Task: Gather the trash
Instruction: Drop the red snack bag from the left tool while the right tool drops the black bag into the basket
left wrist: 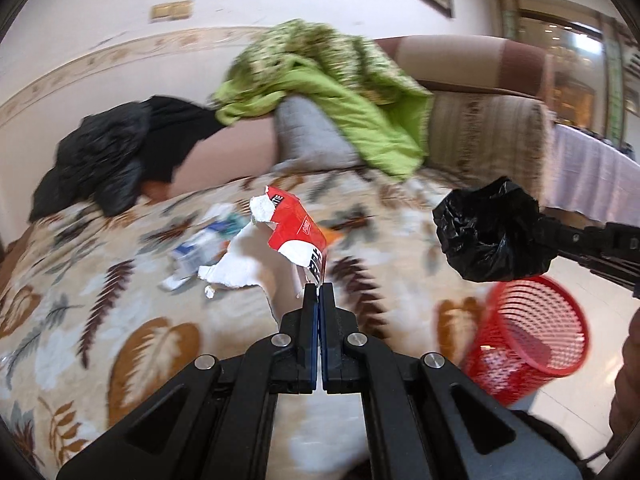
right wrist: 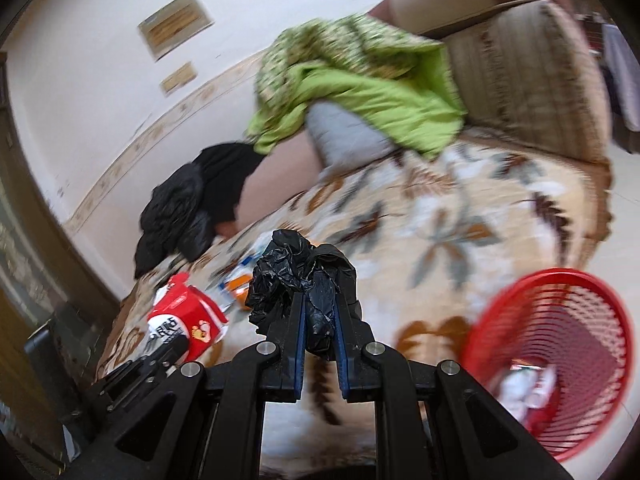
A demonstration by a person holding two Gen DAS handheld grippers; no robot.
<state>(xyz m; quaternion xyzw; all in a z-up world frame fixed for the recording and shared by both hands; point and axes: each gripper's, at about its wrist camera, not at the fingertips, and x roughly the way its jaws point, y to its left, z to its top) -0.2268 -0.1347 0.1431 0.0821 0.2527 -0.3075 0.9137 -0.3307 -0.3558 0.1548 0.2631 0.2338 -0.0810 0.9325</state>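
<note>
Gripping a torn red-and-white wrapper [left wrist: 294, 236], the left gripper [left wrist: 319, 290] is clamped; the right gripper [right wrist: 319, 300] clenches a crumpled black bag [right wrist: 298, 276] near the red basket [right wrist: 560, 356].

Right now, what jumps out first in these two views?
Both grippers are shut on trash: the left gripper pinches a torn red-and-white wrapper, the right gripper clamps a crumpled black plastic bag. A red mesh basket sits low on the right beside the leaf-patterned blanket, with some litter already inside. A bright green quilt is heaped at the back.
</note>
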